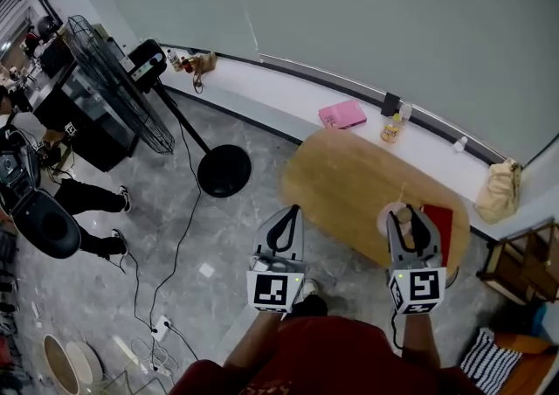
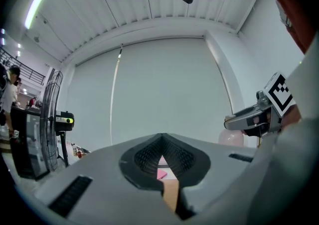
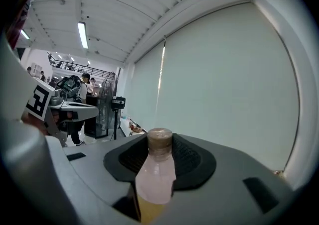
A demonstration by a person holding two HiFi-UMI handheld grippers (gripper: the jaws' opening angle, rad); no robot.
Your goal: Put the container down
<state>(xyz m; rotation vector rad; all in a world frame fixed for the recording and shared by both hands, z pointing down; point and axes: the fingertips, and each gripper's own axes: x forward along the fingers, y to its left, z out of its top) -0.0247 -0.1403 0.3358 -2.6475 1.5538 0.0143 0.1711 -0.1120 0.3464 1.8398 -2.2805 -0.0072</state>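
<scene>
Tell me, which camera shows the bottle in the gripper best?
The right gripper view: the bottle fills the middle, cap to liquid, clamped by the right gripper. The head view shows only its top; the left gripper view, a pale glimpse.

counter [image 1: 349, 179]: oval wooden top, bare across its far and left parts; open to approach from the near edge.
red flat item [image 1: 439, 220]: lies at the counter's near right end.
window ledge [image 1: 288, 92]: runs behind the counter and carries a pink box [image 1: 342, 114], black block [image 1: 390, 104], small bottle [image 1: 395, 127] and paper bag [image 1: 499, 190].
standing fan [image 1: 118, 79]: left, its round base [image 1: 224, 170] on the floor near the counter's left end.
cables [image 1: 175, 245]: trail over the floor, left.
wooden frame [image 1: 524, 266]: just right of the counter.
</scene>
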